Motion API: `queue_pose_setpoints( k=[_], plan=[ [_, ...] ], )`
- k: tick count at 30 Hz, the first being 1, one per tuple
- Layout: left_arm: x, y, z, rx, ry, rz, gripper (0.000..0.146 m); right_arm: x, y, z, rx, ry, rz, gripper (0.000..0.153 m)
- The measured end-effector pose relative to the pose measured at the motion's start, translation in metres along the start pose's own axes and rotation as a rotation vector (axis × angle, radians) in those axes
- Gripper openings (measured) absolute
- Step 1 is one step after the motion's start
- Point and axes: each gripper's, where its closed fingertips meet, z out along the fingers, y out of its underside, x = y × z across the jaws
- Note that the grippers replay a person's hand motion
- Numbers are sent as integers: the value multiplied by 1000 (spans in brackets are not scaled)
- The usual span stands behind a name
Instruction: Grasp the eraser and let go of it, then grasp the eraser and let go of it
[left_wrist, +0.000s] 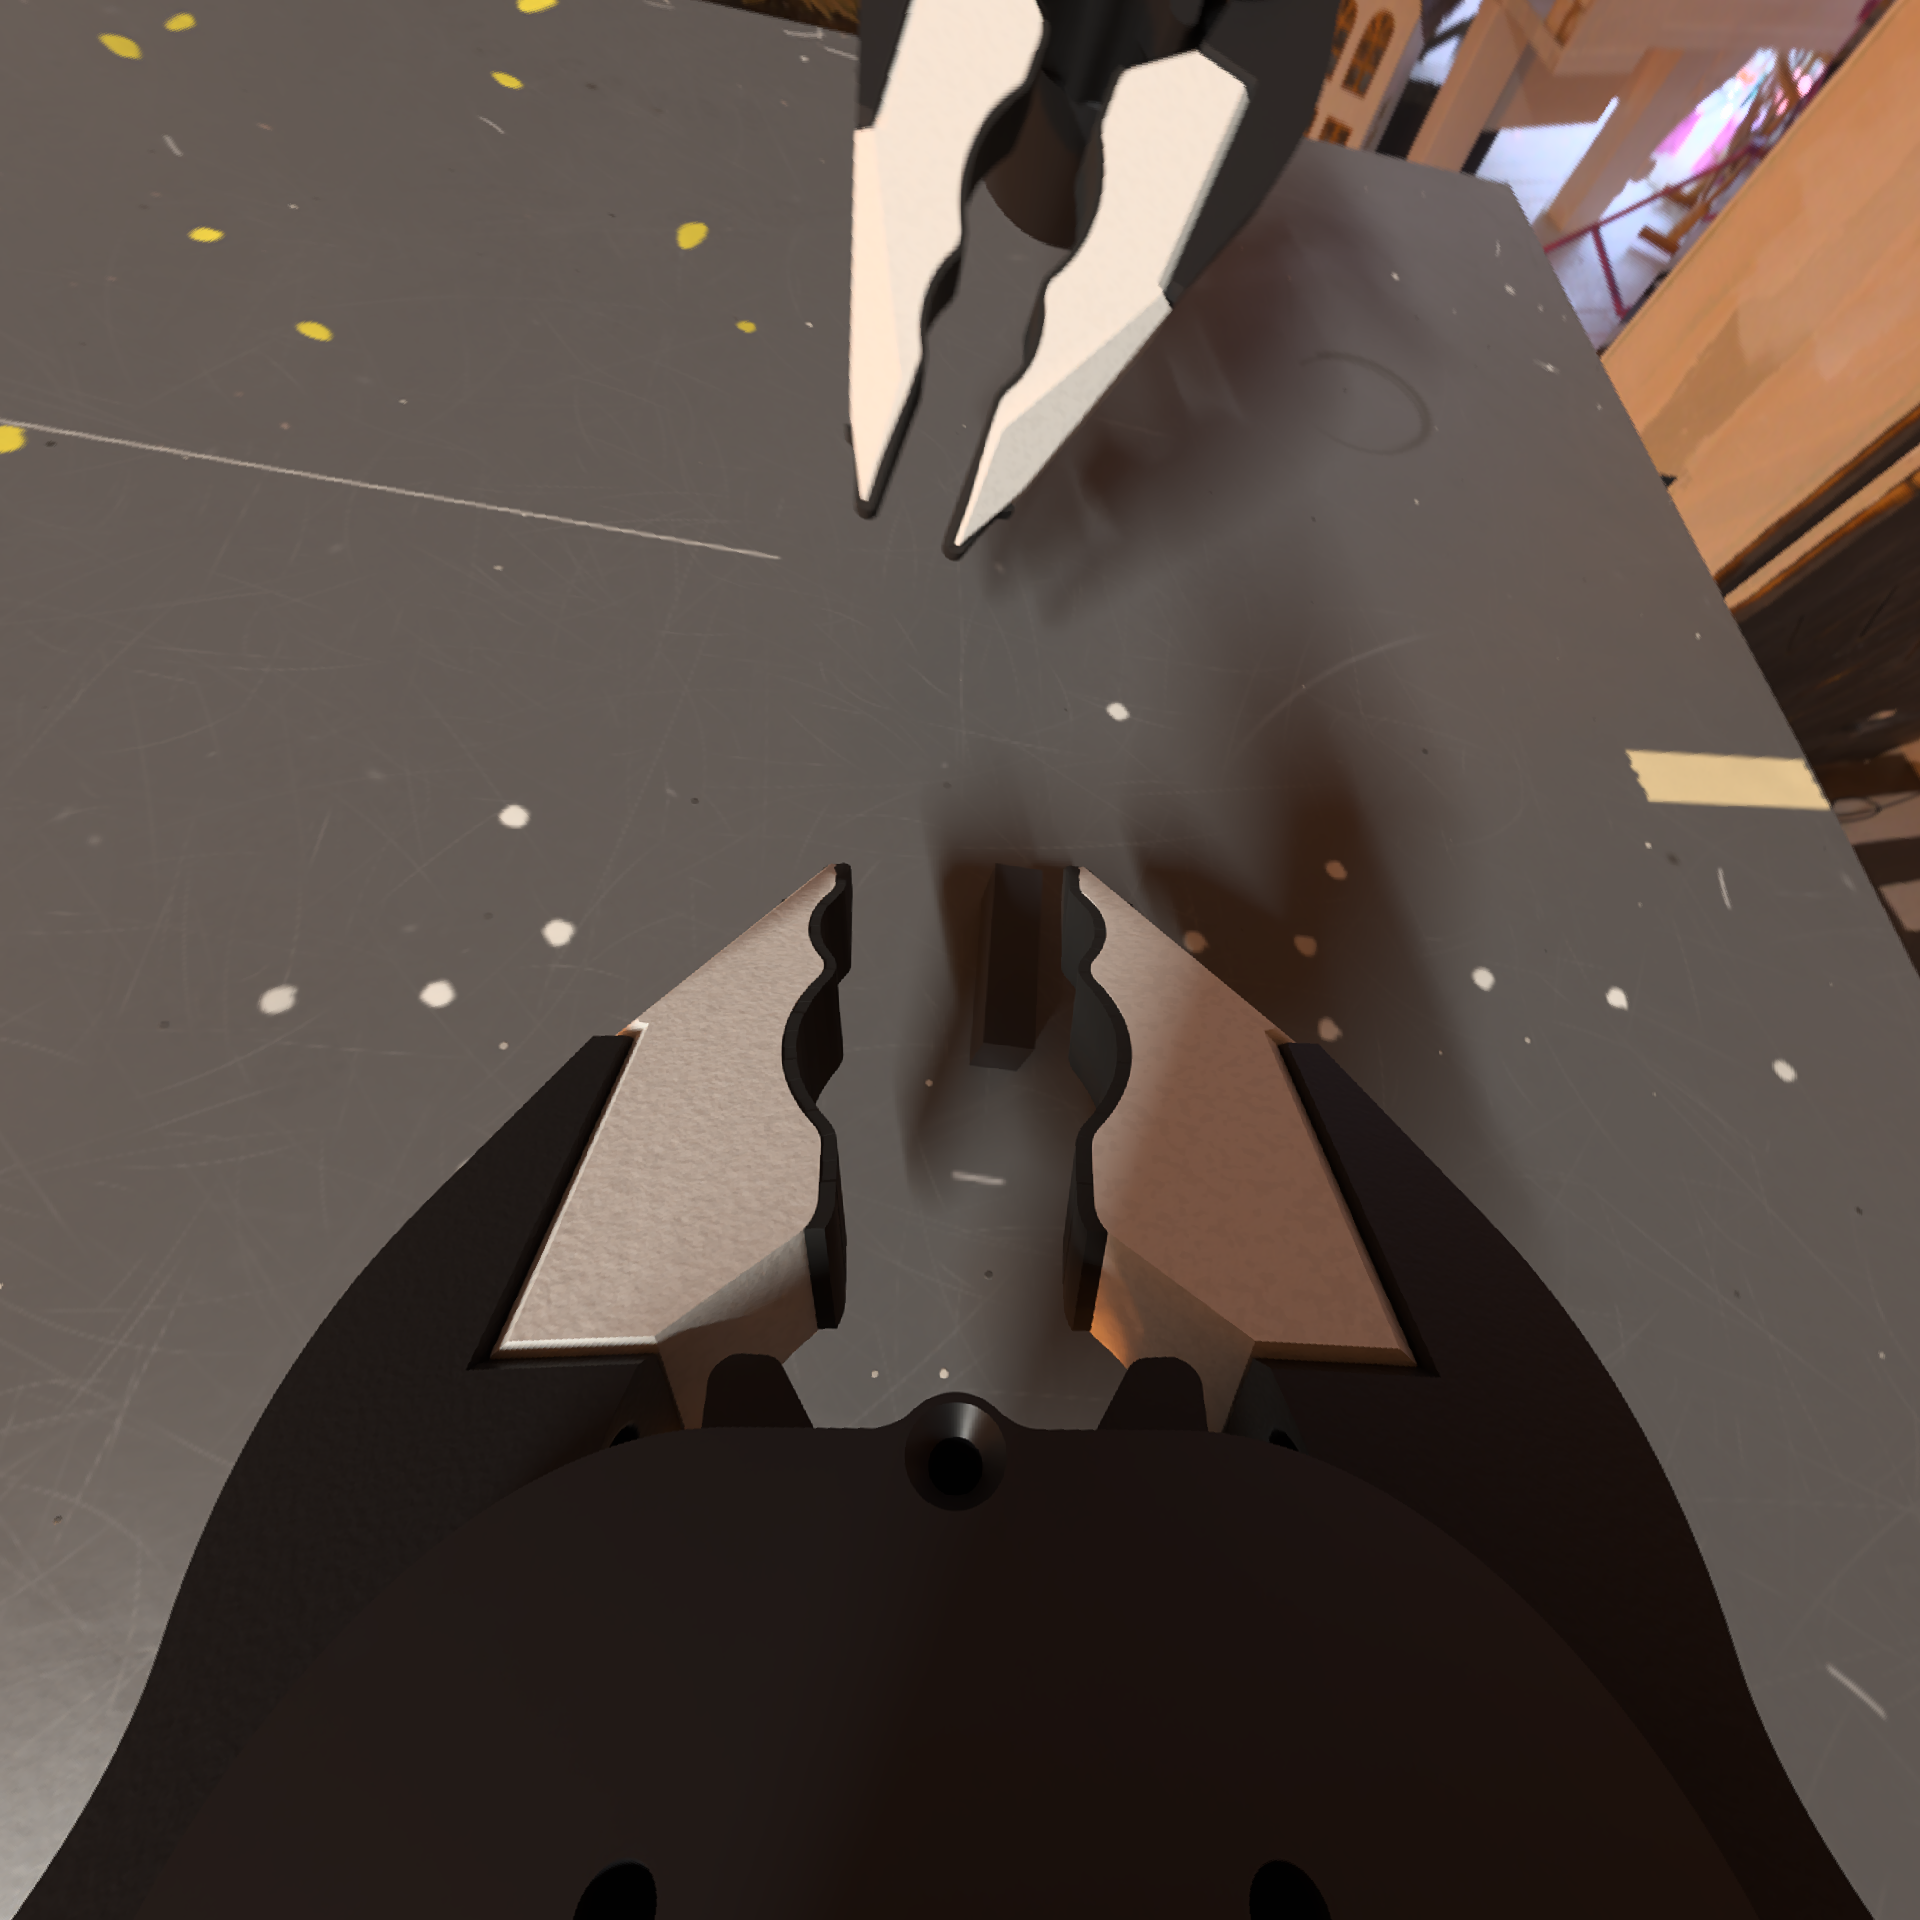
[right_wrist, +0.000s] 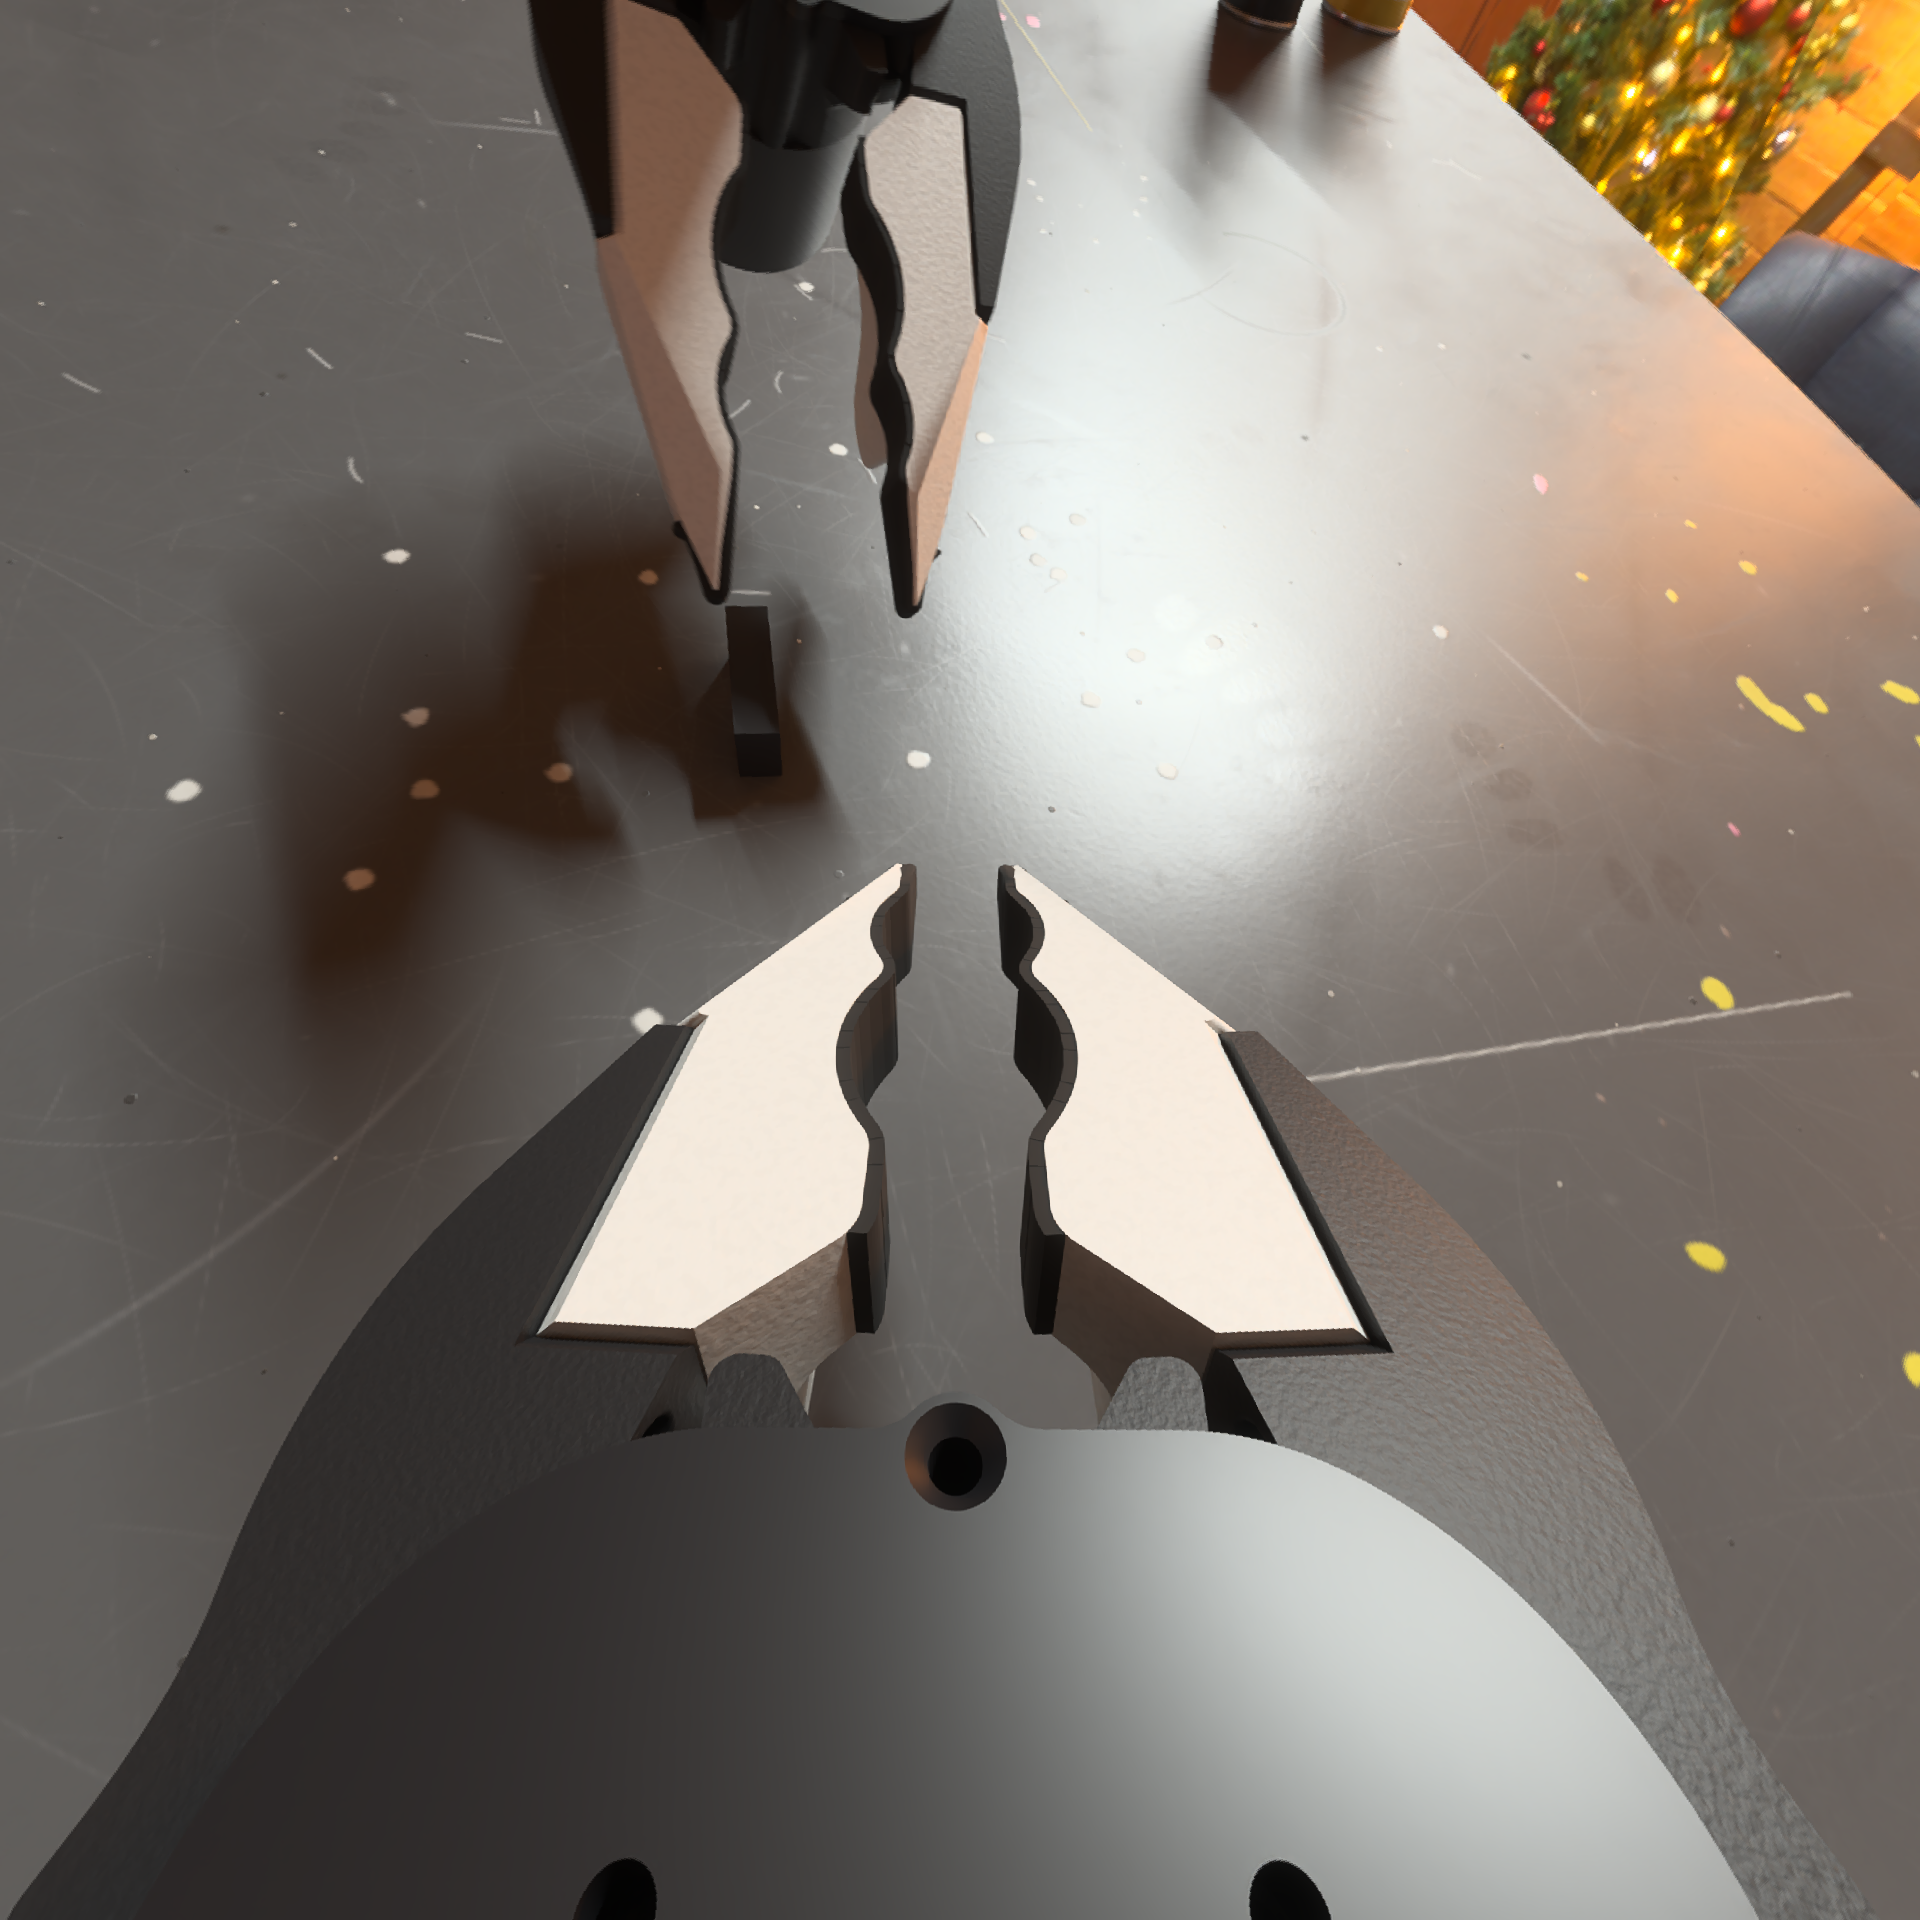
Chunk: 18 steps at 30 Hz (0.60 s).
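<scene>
The left claw (left_wrist: 956, 873) hangs low over the dark grey surface (left_wrist: 416, 644), released, its fingers spread with nothing between the pads. The eraser (left_wrist: 1008, 961), a small dark block, lies flat on the surface inside that gap, close to the right-hand finger (left_wrist: 1091, 987); whether it touches that finger cannot be told. In the right wrist view the same eraser (right_wrist: 753, 691) appears just below the left claw's fingertips, lying lengthwise, so a closing stroke would likely press on its long sides. This placement suggests either a grasp about to begin or a release just completed; which one cannot be judged.

The right claw (right_wrist: 956, 878) sits well apart from the eraser, facing the left claw, its fingers parted by a narrow gap and holding nothing. It appears to be waiting its turn.
</scene>
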Motion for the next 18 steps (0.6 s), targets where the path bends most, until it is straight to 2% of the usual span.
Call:
queue_pose_setpoints(
  k=[3, 7, 11, 15, 18],
  plan=[
    [7, 4, 3, -36, 10, 41, 43, 2, 4, -1, -14, -3, 23, 25],
    [13, 15, 11, -104, 24, 73, 46, 7, 8, -4, -25, 8, 52, 54],
    [16, 23, 17, -147, 40, 74, 46, 5, 10, -8, -40, -4, 64, 70],
    [15, 29, 22, -185, 31, 90, 44, -5, 19, -7, -103, -63, 62, 69],
    [14, 32, 22, -204, 17, 103, 35, -12, 22, -7, -121, -96, 52, 60]
  ],
)
